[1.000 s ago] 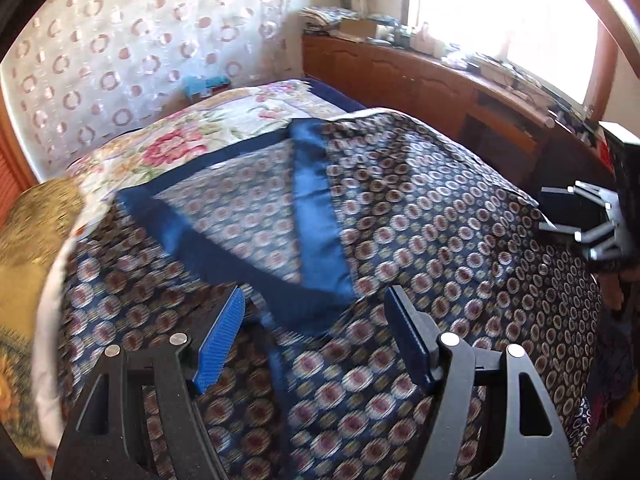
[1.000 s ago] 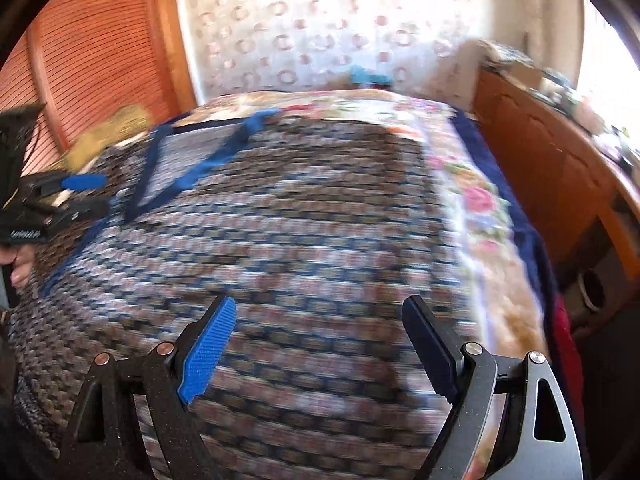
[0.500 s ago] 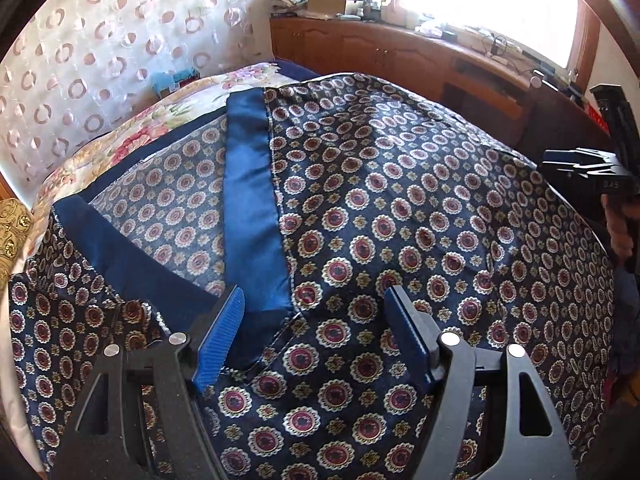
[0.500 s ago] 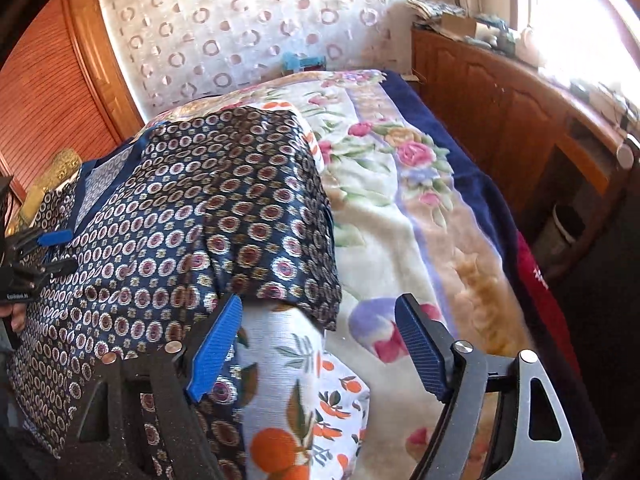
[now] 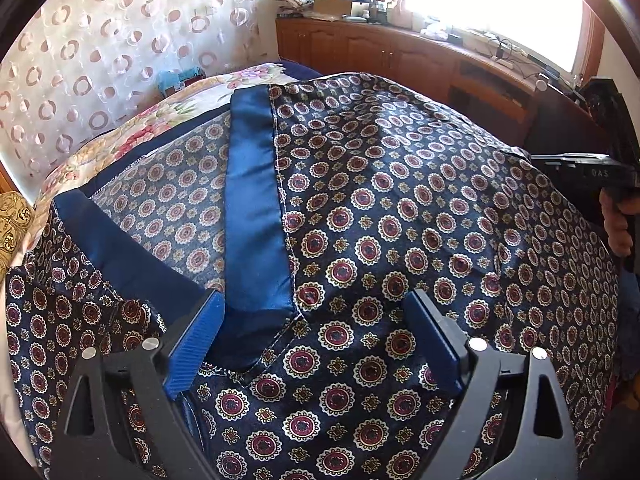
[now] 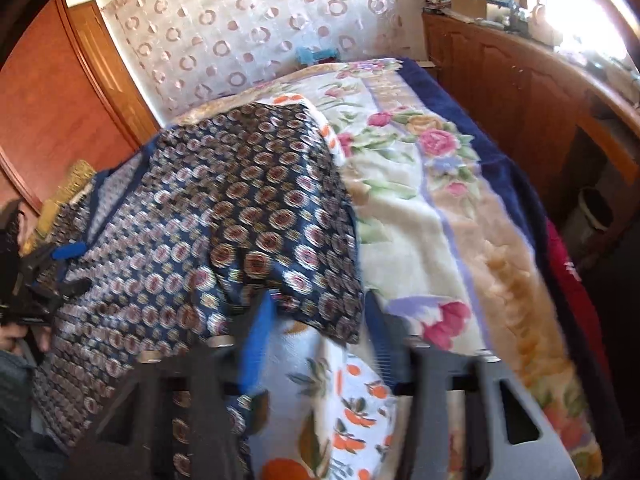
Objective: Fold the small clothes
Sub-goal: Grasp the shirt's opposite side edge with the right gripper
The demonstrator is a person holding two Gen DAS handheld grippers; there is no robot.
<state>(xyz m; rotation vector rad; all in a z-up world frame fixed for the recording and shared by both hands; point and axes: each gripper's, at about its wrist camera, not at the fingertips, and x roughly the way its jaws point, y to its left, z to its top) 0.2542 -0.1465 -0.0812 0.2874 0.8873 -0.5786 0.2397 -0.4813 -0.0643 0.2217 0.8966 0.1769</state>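
Observation:
A navy garment (image 5: 400,200) printed with red medallions lies spread on the bed, its blue satin collar (image 5: 252,200) running down to a V. My left gripper (image 5: 314,300) hovers just over the collar's tip, its jaws opening wide, nothing pinched. In the right wrist view, which is blurred, the garment's (image 6: 240,200) right lower corner hangs between the fingers of my right gripper (image 6: 318,320). Its jaws are closing with a gap still showing between the pads. The right gripper (image 5: 580,168) also shows at the garment's far right edge, and the left gripper (image 6: 60,264) at far left.
A floral blanket (image 6: 420,220) covers the bed, with a white orange-print cloth (image 6: 348,400) under the garment's corner. A wooden cabinet (image 6: 520,80) runs along the right beneath the window. A yellow cushion (image 5: 12,220) sits at the left edge. A dark bin (image 6: 596,212) stands on the floor.
The left gripper came down closer over the collar tip and spread wider. The right gripper swung right to the garment's corner, and its fingers drew much closer together.

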